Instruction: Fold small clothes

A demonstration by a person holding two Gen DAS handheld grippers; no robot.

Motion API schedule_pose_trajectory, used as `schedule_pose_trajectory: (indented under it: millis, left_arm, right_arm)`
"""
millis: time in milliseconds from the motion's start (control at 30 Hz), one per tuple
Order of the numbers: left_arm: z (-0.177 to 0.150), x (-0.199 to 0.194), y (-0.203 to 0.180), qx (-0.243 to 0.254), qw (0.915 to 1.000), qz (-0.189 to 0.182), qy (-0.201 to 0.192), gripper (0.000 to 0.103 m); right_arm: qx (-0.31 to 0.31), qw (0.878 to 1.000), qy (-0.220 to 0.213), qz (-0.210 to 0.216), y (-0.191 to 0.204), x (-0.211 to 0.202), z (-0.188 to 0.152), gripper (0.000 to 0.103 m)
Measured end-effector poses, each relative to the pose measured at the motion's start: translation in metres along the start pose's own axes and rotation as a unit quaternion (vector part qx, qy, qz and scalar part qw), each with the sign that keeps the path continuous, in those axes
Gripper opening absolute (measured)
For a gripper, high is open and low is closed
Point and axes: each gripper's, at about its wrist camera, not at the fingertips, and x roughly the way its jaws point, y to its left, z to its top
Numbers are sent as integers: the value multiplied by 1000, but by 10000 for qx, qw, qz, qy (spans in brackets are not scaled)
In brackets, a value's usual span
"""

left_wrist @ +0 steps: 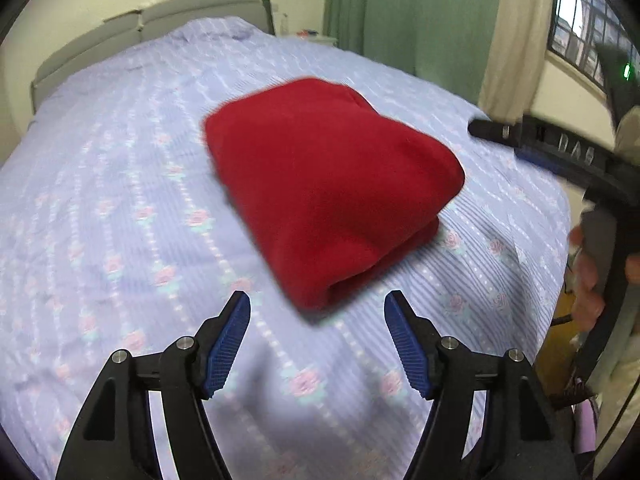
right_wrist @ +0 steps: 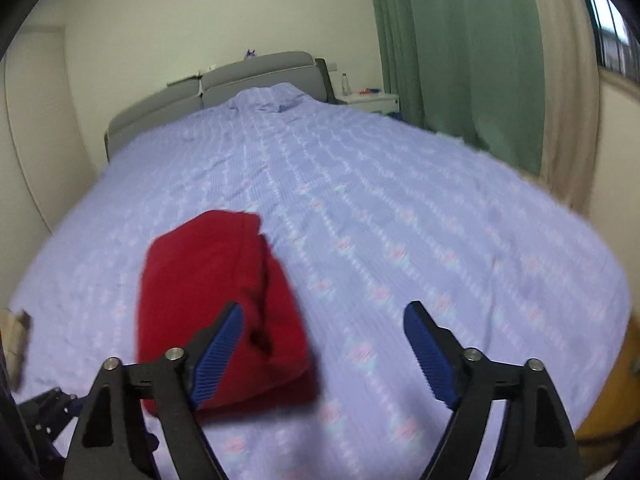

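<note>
A red garment (left_wrist: 328, 188) lies folded into a thick compact bundle on the bed's lilac flowered cover (left_wrist: 120, 200). My left gripper (left_wrist: 318, 308) is open and empty, just short of the bundle's near corner. In the right wrist view the same red bundle (right_wrist: 216, 292) lies at the lower left. My right gripper (right_wrist: 324, 316) is open and empty, with its left finger over the bundle's right side and its right finger over bare cover. The right gripper's black body (left_wrist: 560, 152) shows at the right edge of the left wrist view, held by a hand.
The bed cover (right_wrist: 400, 220) stretches far to a grey headboard (right_wrist: 256, 76). A white bedside cabinet (right_wrist: 368, 100) stands at the back right. Green and cream curtains (right_wrist: 460, 48) hang along the right wall by a window. The bed's right edge drops off near the right gripper.
</note>
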Motion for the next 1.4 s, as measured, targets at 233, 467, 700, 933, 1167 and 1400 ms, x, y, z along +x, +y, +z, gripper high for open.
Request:
schedule_pose_trajectory:
  millis: [233, 467, 700, 933, 1167, 1400]
  left_arm:
    - [-8, -28, 34, -459, 9985, 249, -167, 69]
    - [-14, -26, 38, -614, 9980, 147, -76, 69]
    - [-13, -22, 43, -732, 9973, 40, -78, 69]
    - [-13, -22, 59, -936, 9955, 95, -64, 69]
    - [-18, -17, 74, -1198, 9928, 77, 63, 69]
    - [-18, -25, 75, -1159, 9933, 7, -24, 69]
  right_arm:
    - [4, 9996, -78, 268, 37, 15, 4, 87]
    - [77, 9993, 357, -79, 50, 55, 8, 87]
    - [1938, 9706, 1341, 498, -15, 90, -29, 87]
    - [2634, 9454, 1696, 901, -29, 104, -57, 87]
    - [3048, 9253, 2075, 888, -26, 109, -58, 86]
    - [3515, 9023, 2302, 964, -21, 117, -68, 86]
